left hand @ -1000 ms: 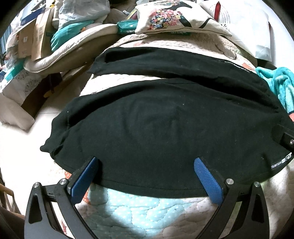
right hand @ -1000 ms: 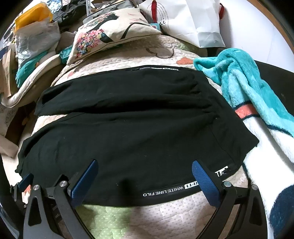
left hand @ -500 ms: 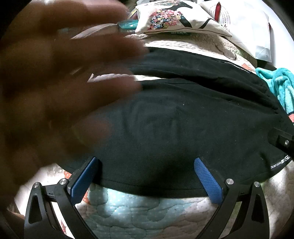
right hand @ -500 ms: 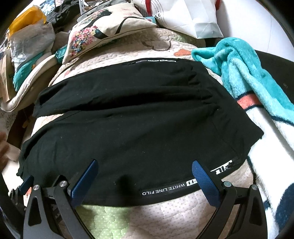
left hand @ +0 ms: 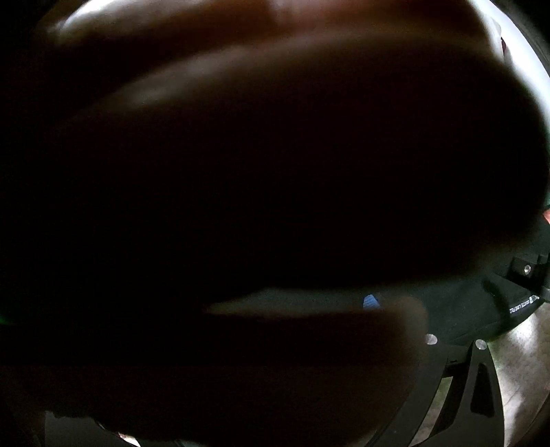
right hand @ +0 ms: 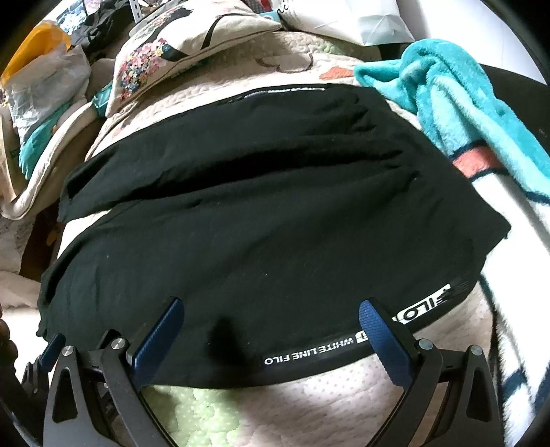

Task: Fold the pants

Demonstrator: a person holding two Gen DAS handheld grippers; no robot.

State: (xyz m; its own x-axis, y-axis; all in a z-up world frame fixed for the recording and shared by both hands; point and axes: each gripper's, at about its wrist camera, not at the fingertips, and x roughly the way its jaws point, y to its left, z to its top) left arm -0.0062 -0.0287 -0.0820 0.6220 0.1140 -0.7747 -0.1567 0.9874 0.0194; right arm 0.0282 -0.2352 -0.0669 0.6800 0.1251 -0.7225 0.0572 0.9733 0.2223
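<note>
Black pants (right hand: 261, 220) lie spread flat on a quilted bed (right hand: 309, 405), waistband with white lettering toward me. My right gripper (right hand: 271, 330) is open, its blue pads (right hand: 378, 340) resting at the near waistband edge, holding nothing. In the left wrist view a dark hand (left hand: 257, 172) covers nearly the whole lens. Only one blue fingertip (left hand: 370, 302), part of the gripper frame and a strip of the pants (left hand: 464, 309) show at the lower right. The left gripper's other finger is hidden.
A floral pillow (right hand: 178, 55) and a white bag (right hand: 361, 20) lie at the bed's far end. A teal fleece blanket (right hand: 457, 99) lies right of the pants. Bags and clutter (right hand: 44, 86) pile at the far left.
The hand has moved fully over the left wrist camera, hiding the bed and pants. The right view has shifted slightly closer to the waistband.
</note>
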